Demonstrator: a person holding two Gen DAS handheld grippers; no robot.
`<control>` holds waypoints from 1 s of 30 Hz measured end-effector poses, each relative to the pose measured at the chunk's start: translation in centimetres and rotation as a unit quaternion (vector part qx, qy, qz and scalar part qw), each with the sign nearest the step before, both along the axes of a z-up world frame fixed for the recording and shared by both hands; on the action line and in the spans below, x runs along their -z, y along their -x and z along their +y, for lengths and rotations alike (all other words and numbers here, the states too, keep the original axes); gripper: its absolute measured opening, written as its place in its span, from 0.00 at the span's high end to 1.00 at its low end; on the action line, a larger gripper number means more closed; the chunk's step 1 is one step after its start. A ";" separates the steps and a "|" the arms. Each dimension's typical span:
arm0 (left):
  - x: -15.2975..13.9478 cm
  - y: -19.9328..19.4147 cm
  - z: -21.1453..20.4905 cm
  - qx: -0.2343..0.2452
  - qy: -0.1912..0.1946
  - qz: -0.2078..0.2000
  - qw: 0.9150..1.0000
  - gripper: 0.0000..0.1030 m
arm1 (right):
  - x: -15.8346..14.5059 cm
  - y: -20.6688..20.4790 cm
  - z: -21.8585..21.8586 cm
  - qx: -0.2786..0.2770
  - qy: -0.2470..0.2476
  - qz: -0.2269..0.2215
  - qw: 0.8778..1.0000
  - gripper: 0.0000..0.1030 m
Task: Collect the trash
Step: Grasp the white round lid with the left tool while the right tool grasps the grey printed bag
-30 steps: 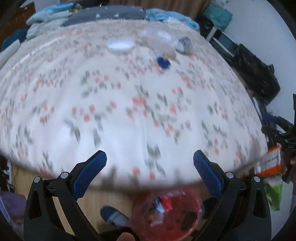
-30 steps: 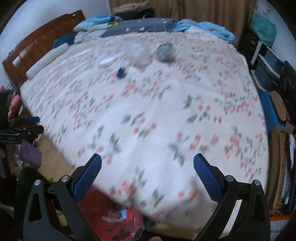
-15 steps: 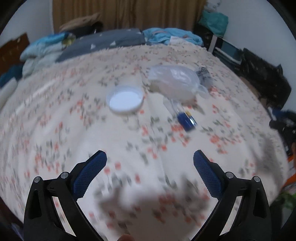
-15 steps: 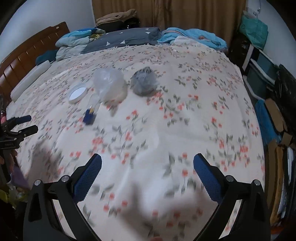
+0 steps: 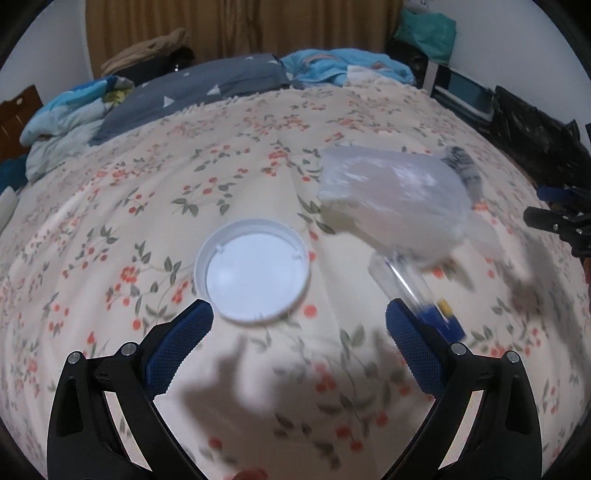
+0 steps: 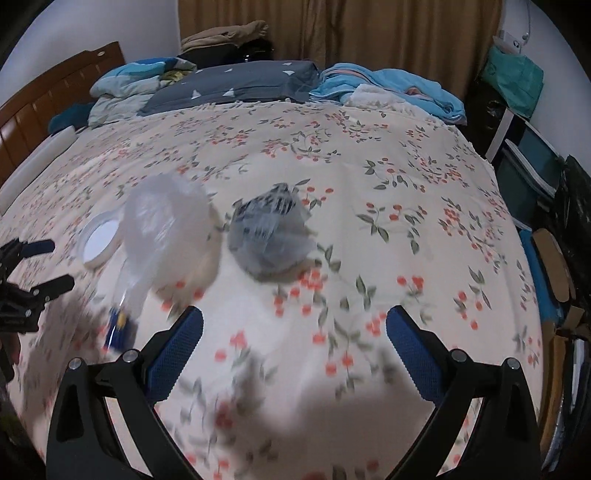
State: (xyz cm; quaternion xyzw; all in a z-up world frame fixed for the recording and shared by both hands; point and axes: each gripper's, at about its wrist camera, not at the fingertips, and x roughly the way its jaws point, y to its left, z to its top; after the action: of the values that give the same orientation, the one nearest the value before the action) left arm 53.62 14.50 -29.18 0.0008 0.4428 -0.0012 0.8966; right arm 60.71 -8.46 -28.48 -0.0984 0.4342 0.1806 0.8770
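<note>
both hand-held grippers nearer now, white lid [image 5: 255, 271] (upturned), crumpled bag [image 6: 271, 234]

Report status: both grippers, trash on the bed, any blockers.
Left gripper open, empty, over white lid. Right gripper open, empty, short of grey crumpled bag. Clear bag and blue-ended tube unpicked. Nothing blocking.

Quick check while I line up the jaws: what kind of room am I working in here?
Most likely a bedroom. The trash lies on a bed with a floral bedspread, a wooden headboard stands at one side, and a grey pillow with piled blankets sits in front of brown curtains.
</note>
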 end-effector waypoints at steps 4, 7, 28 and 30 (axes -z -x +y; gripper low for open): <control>0.8 -1.7 0.5 0.006 0.006 -0.002 1.000 0.07 | 0.7 -2.2 1.1 0.004 0.000 -0.001 1.000 0.05; 1.7 -2.7 0.4 0.015 0.003 0.004 1.000 0.09 | 1.1 -3.6 1.7 0.008 0.002 0.002 1.000 0.05; 1.5 0.0 -0.9 0.050 0.024 0.002 0.998 0.92 | 4.6 -9.4 3.9 0.034 -0.081 0.101 0.991 0.55; 0.8 1.0 -0.8 0.047 0.027 0.000 0.999 0.92 | 4.0 -9.0 4.0 0.028 -0.084 0.104 0.991 0.56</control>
State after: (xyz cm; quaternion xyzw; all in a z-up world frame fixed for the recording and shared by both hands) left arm 52.65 13.74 -30.01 -0.0021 0.4421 -0.0556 0.8953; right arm 69.70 -4.48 -32.47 0.0072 0.5087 0.2013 0.8370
